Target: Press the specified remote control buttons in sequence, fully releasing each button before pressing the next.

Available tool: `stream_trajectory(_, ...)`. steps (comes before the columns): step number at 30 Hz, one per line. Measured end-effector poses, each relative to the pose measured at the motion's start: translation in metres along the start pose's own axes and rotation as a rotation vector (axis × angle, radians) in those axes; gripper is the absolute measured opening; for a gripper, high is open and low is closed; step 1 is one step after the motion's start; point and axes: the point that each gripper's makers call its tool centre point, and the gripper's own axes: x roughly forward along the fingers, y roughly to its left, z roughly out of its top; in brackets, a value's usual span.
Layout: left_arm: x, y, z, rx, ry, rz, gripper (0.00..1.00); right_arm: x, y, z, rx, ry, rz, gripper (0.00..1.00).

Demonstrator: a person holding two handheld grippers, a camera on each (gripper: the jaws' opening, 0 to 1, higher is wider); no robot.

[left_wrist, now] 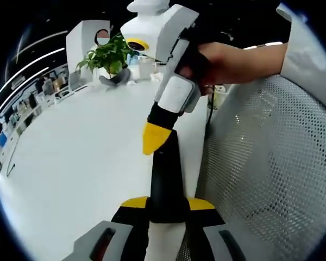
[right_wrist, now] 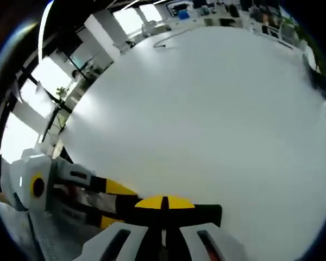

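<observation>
A black remote control [left_wrist: 165,179] is clamped between the left gripper [left_wrist: 167,209] jaws at 6 o'clock above the white tabletop [left_wrist: 81,163]. The right gripper [left_wrist: 152,137], clenched with yellow tips together, is held against the remote's far end.

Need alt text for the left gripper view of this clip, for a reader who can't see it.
The left claw is clamped on a black remote control, while the right claw, held in a person's hand, touches its closed yellow tip to the remote's far end. A white table lies beneath, with a potted plant behind and a mesh chair alongside.
</observation>
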Motion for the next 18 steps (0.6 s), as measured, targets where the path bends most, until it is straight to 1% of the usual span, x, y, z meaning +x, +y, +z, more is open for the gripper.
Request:
stream_trajectory(2, 0.0, 0.0, 0.0, 0.001, -0.001, 0.001, 0.24, -0.001, 0.001, 0.001, 0.007, -0.007, 0.005, 0.0)
stream_trajectory(5, -0.001, 0.001, 0.001, 0.001, -0.001, 0.003, 0.24, 0.001, 0.01, -0.004, 0.019, 0.023, 0.046, 0.0)
stream_trajectory(6, -0.001, 0.0, 0.0, 0.001, -0.001, 0.004, 0.24, 0.002, 0.015, -0.007, 0.01, 0.041, 0.059, 0.0)
stream_trajectory(10, -0.001, 0.0, 0.0, 0.001, -0.003, 0.006, 0.24, 0.005, 0.028, -0.014, -0.038, 0.078, 0.092, 0.0)
stream_trajectory(14, -0.002, -0.001, 0.0, 0.003, -0.003, 0.006, 0.24, 0.007, 0.03, -0.019, -0.06, 0.103, 0.092, 0.0)
stream_trajectory(18, -0.002, -0.001, 0.0, 0.003, -0.004, 0.006, 0.24, 0.008, 0.029, -0.022, -0.061, 0.121, 0.096, 0.0)
